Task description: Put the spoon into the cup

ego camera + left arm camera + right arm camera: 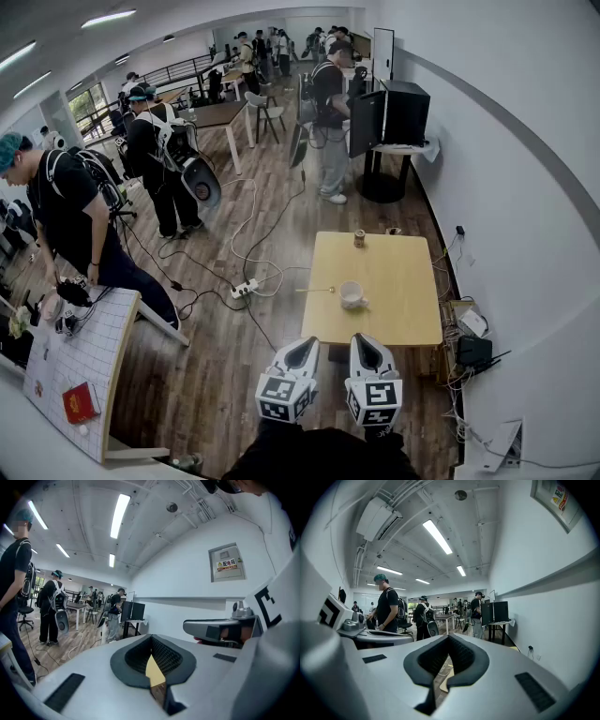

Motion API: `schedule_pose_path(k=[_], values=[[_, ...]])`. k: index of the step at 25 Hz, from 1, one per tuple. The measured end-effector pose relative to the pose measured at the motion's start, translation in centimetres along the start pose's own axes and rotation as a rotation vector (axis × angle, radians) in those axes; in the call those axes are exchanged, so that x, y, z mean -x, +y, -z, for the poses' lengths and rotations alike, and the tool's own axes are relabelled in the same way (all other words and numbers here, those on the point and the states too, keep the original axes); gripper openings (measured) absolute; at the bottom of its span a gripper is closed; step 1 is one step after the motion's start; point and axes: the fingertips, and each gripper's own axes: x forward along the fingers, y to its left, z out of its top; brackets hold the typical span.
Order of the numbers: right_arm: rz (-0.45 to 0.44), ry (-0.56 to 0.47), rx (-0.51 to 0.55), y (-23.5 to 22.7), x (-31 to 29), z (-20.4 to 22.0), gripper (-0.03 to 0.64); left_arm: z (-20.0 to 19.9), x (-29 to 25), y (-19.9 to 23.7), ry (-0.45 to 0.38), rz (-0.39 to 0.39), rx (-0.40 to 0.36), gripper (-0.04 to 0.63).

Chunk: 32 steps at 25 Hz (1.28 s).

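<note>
A white cup (352, 296) stands on the small yellow table (403, 281), near its left edge. The spoon (319, 290) lies just left of the cup, with its handle reaching past the table's edge. Both grippers hang side by side in front of the table's near edge, short of the cup and spoon. My left gripper (306, 343) (151, 638) is shut and empty. My right gripper (362, 339) (449, 637) is shut too, with nothing in it. Only a sliver of the table (153, 670) shows between the jaws in the gripper views.
A small brown object (359, 239) sits at the table's far edge. A power strip (246, 288) and cables lie on the wood floor to the left. A white wall runs along the right, with a black box (473, 352) at its foot. Several people stand about.
</note>
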Motion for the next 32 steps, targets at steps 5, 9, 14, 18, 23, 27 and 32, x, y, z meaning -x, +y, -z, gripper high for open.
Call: schedule_pose_path(k=[5,9,14,18,23,27,32], values=[[-0.012,0.004,0.004,-0.6,0.0,0.0,0.018,1.4,-0.8,-0.4,0.000,0.008,0.002,0.034],[-0.014,0.020,-0.009,-1.5,0.1,0.8,0.018,2.1,-1.4,-1.1,0.007,0.002,0.005,0.034],[-0.035,0.007,-0.029,-2.2,0.8,1.3,0.020,3.2,-1.6,-1.9,0.025,-0.011,0.016,0.034],[-0.077,0.002,-0.034,-2.6,1.0,2.1,0.020,4.6,-2.4,-1.9,0.043,-0.032,0.028,0.034],[-0.102,0.060,-0.066,-3.4,0.8,4.7,0.020,7.1,-2.9,-0.8,0.094,-0.074,0.070,0.035],[-0.133,0.088,-0.065,-2.9,-0.2,5.6,0.020,7.9,-3.4,1.0,0.111,-0.098,0.085,0.035],[-0.145,0.144,-0.062,-3.1,-2.0,7.5,0.020,9.1,-5.9,3.7,0.140,-0.119,0.113,0.035]])
